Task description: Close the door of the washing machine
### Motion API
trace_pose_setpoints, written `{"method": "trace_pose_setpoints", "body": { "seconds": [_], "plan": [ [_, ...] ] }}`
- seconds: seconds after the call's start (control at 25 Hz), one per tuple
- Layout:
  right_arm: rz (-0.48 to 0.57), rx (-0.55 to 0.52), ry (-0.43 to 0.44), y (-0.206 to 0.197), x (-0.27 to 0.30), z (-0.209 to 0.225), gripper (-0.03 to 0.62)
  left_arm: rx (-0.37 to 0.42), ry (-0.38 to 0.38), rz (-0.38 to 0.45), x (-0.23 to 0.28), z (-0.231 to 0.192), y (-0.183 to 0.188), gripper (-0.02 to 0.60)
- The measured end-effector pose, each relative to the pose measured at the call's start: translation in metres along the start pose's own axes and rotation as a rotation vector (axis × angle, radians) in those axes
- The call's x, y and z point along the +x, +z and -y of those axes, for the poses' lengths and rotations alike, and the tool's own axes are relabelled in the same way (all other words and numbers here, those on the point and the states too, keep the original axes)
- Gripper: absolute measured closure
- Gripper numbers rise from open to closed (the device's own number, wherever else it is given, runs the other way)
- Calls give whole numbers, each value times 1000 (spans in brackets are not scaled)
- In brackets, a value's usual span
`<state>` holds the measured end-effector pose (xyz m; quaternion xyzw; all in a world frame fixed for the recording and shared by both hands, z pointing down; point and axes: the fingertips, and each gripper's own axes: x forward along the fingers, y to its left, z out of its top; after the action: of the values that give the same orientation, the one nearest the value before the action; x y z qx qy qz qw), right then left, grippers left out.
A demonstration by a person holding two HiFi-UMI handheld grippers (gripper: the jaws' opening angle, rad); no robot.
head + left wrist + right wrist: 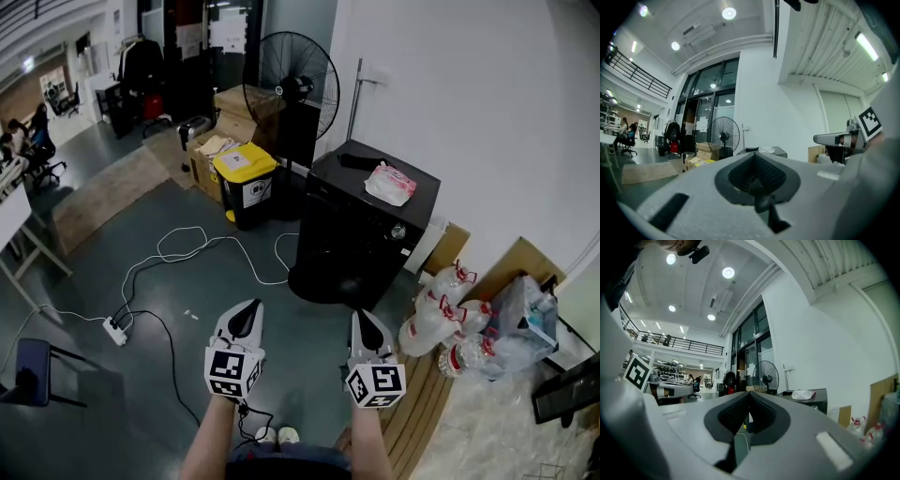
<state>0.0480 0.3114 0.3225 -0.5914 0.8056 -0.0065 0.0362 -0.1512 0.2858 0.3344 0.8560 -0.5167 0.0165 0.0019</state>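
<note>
Standing black washing machine point(361, 239), white packet point(390, 184) atop

Nothing legible anywhere: white label on the yellow-lidded bin point(246, 187) too small to read, sheets on the glass door point(228, 33) blurred, cubes of left gripper point(248, 309) and right gripper point(365, 317) bearing only black-and-white square patterns

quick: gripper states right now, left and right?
Left gripper: closed, nothing between the jaws.
Right gripper: closed at the tips, nothing held.
</note>
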Motion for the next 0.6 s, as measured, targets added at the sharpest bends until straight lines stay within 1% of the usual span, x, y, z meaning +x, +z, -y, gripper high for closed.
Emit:
{"method": "trace_pose_setpoints", "body": {
  "seconds": [0.08,0.12,0.2,0.36,0.48,0.6],
  "plan": [
    [-1,3,1,0,0,1,586,-9,2,0,0,-2,-1,572],
    [-1,5,2,0,0,2,586,-13,2,-1,0,-2,-1,543],
    [-2,10,3,0,0,4,586,-20,-4,-3,0,-2,-1,521],
    [0,18,2,-2,0,3,586,-26,-28,-7,-2,-2,-5,446],
    [0,27,-2,-4,3,4,586,-37,-39,-14,-3,-3,-9,406],
    [-6,32,-7,-6,7,3,586,-38,-41,-27,-2,-8,-12,396]
  ]
}}
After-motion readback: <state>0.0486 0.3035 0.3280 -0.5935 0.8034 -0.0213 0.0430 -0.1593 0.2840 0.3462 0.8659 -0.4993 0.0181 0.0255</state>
